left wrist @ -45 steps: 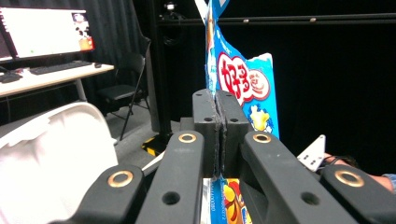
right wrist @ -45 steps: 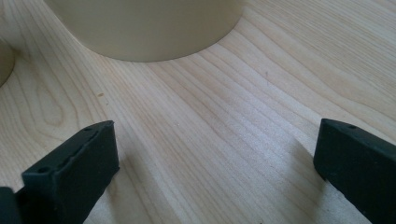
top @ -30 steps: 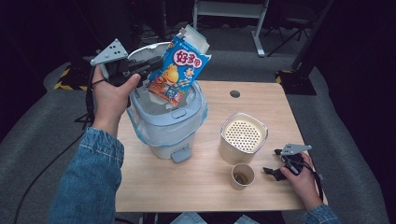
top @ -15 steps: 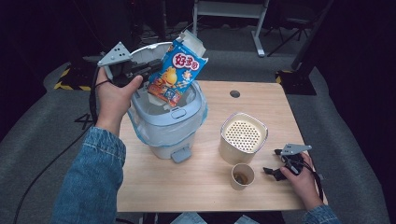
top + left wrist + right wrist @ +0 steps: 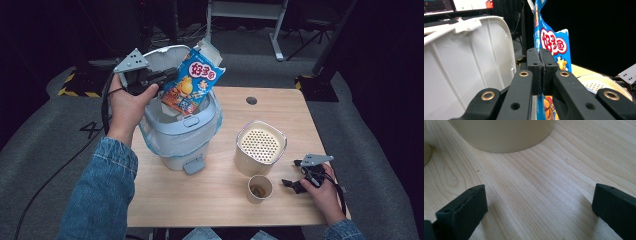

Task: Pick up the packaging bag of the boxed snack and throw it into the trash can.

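Your left gripper (image 5: 167, 77) has barely shifted since a second ago: the blue snack bag (image 5: 192, 85) sits a touch more upright over the open mouth of the pedal bin (image 5: 180, 135), and your right hand hasn't stirred. You have the left jaws pinched tight on the bag's edge, which the left gripper view shows sandwiched between the pads, with the bag (image 5: 554, 47) rising above them. On the bag you can read a red-and-white oval holding white Chinese characters; I can't make them out for certain. Below it there is a yellow cartoon figure, and the smaller print near the bottom edge is too fine to read. The bag's lower end dips into the bin, whose white lid (image 5: 466, 55) stands raised behind it, and a clear liner is folded over the bin's rim. Your right gripper (image 5: 300, 182) rests low on the wooden table (image 5: 210, 210) with its jaws spread wide and nothing between them; in the right gripper view only bare wood lies between the pads (image 5: 464, 207). Just to the left of that gripper stand a small paper cup (image 5: 260, 188) and a cream canister with a perforated lid (image 5: 260, 147).
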